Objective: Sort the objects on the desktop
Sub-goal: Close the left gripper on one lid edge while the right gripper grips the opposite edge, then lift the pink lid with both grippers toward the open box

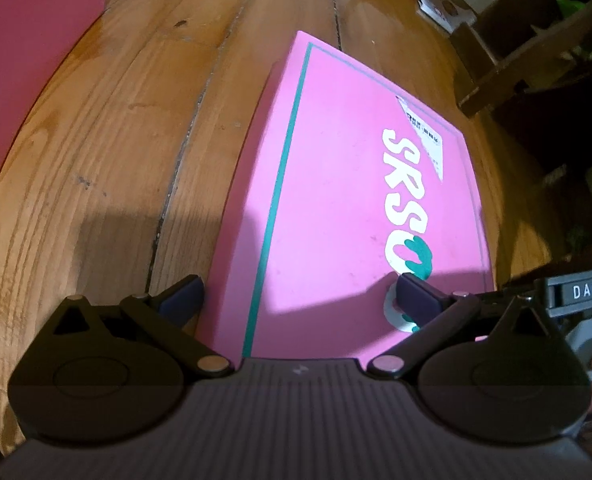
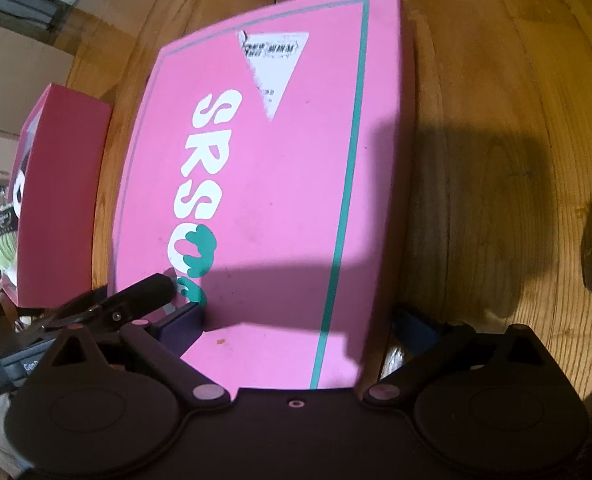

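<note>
A flat pink box (image 1: pixel 335 200) with a teal border line and white "SRSO" lettering lies on the wooden table (image 1: pixel 116 140). My left gripper (image 1: pixel 297 300) is wide open, one finger left of the box's edge and the other over its top. In the right wrist view the same pink box (image 2: pixel 264 180) fills the middle. My right gripper (image 2: pixel 299 320) is wide open, its left finger over the box top and its right finger beside the box's right edge. The left gripper's finger (image 2: pixel 144 296) shows beside it.
A darker pink box (image 2: pixel 56 200) with a picture on its face stands left of the flat box; it also shows at the far left in the left wrist view (image 1: pixel 24 60). Dark wooden furniture (image 1: pixel 535 40) stands beyond the table's right edge.
</note>
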A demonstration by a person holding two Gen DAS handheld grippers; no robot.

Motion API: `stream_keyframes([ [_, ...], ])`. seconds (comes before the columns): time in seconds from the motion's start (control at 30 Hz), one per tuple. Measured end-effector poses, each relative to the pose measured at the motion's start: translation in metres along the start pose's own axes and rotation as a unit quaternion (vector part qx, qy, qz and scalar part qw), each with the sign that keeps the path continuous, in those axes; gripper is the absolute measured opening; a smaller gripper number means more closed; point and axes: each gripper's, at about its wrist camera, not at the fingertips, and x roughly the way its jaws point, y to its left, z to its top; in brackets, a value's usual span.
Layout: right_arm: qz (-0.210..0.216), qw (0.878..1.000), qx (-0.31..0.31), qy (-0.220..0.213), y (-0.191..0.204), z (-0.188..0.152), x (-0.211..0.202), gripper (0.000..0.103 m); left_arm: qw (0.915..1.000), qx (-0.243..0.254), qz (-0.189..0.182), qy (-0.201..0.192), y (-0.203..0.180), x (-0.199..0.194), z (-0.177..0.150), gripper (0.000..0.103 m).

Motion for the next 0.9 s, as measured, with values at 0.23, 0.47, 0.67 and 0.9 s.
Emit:
stream_keyframes([
  [0.23, -0.009, 0.999, -0.029, -0.008, 0.008, 0.002, -0.011, 0.101, 0.9999, 0.004, 0.003, -0.015, -0.001, -0.009, -0.001, 0.103],
  [0.47, 0.008, 0.999, -0.026, -0.025, 0.016, -0.01, -0.028, 0.101, 0.9994, 0.009, 0.004, -0.033, 0.0, -0.028, 0.002, 0.103],
  [0.67, 0.015, 0.998, -0.034, -0.045, 0.025, -0.017, -0.028, 0.101, 0.999, 0.016, 0.003, -0.041, -0.003, -0.042, 0.0, 0.103],
  [0.9, 0.033, 0.995, -0.072, -0.061, 0.058, -0.014, -0.017, 0.101, 0.9974, 0.019, 0.024, -0.065, -0.001, -0.077, 0.002, 0.103],
])
